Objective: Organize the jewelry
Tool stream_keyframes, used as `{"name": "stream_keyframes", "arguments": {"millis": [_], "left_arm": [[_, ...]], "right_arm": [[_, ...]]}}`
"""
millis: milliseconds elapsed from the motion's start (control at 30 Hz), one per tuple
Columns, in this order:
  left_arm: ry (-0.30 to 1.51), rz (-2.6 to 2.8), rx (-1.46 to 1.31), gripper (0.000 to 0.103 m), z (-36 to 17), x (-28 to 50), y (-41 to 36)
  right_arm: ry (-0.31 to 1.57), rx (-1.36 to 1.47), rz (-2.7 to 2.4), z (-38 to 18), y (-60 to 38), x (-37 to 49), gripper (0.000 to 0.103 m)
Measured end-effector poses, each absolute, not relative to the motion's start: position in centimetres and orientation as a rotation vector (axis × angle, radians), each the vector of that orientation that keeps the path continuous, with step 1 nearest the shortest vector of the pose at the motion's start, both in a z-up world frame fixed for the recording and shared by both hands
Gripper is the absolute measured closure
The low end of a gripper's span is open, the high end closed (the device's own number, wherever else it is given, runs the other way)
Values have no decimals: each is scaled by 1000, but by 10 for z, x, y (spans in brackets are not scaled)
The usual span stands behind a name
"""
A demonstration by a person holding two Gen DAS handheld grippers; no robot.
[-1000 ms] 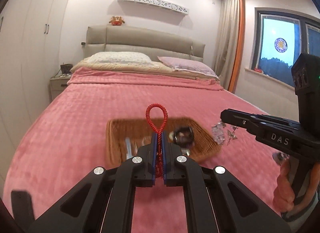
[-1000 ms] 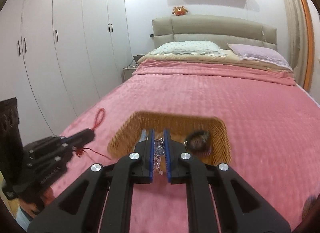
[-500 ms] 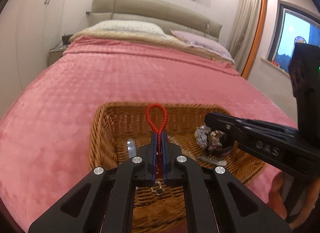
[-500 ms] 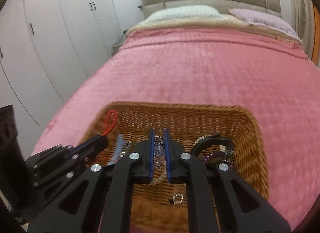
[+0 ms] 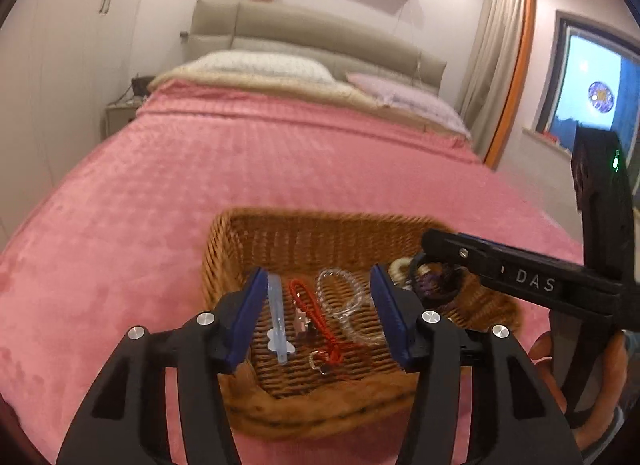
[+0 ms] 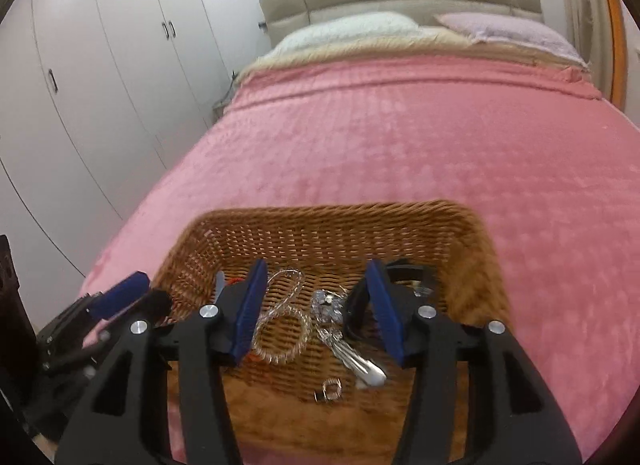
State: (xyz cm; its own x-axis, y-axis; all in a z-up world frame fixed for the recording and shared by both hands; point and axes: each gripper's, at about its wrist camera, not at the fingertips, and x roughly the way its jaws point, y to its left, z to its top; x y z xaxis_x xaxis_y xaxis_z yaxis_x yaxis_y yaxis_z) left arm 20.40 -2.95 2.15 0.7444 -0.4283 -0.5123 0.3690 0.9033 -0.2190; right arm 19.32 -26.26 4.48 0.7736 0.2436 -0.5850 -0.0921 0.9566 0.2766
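A brown wicker basket (image 5: 304, 233) (image 6: 328, 225) sits on the pink bed. My left gripper (image 5: 320, 315) is open just above it. Below it lie a red cord (image 5: 316, 311), a pale blue clip (image 5: 277, 315) and a clear bead bracelet (image 5: 340, 297). My right gripper (image 6: 318, 307) is open over the basket too, and shows in the left wrist view (image 5: 436, 243). Below it lie a crystal hair clip (image 6: 344, 341), the clear bracelet (image 6: 284, 329), a small ring (image 6: 330, 389) and dark bracelets (image 6: 400, 285).
The pink blanket (image 5: 248, 169) covers the bed around the basket. Pillows (image 5: 260, 65) and a padded headboard (image 5: 312, 37) are at the far end. White wardrobes (image 6: 100, 77) stand left, a window (image 5: 596, 93) right. My hand (image 5: 600, 365) holds the right gripper.
Both grippers have opened over the basket. The left let go of the red cord and the right let go of the crystal clip; both now lie in the basket.
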Motion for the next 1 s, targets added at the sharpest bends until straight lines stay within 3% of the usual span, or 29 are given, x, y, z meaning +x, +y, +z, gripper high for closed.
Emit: {"name": "stream_keyframes", "arguments": {"millis": [33,133,233,300,600,1000], "left_arm": [[567,-433,-108,49,28,197,-27],[473,-408,-126,27,48,165,-19],[409,-389,-126,22,59,129,-15],[387,-361,-107,12,60,103,-14],[308,-113,13,10,23,25,-20],[296,-54,64,7,-3,11,-27]], "right_arm": [[651,242,184,49,-266,185,54],[600,221,175,64,-273,147,52],[536,203,161,71,-277,104,45],[503,197,148,71,-277,78,41],[339,102,18,32,-260,3,41],[264,38,-6,8,-248,-18,35]]}}
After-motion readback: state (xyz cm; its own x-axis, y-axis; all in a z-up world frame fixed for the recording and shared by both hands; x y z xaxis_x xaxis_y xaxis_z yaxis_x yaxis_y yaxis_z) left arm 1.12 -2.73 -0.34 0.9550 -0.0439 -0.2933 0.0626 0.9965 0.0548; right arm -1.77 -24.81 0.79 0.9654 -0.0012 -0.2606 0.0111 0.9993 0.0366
